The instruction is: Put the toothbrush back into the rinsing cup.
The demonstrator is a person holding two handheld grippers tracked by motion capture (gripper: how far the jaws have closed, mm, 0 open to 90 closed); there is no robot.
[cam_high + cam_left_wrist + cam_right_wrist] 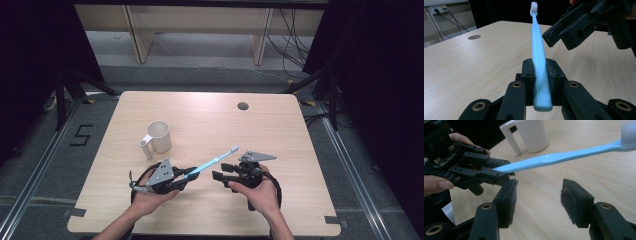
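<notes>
A light blue toothbrush [212, 162] with a white bristle head slants up to the right from my left gripper [192, 173], which is shut on the end of its handle. In the left gripper view the handle [539, 50] runs out between the jaws of my left gripper [540, 67], head far and high. My right gripper [219, 170] stands open just right of the brush, under its shaft, with nothing between its jaws. The right gripper view has the brush [559, 158] crossing above my open right gripper [539, 200], the left gripper [499, 171] clamping it at left.
A white cup [159, 136] with a side handle stands upright on the wooden table [200, 115], left of centre, behind the left hand. A round cable hole [243, 106] lies near the far edge. Black curtains flank the table.
</notes>
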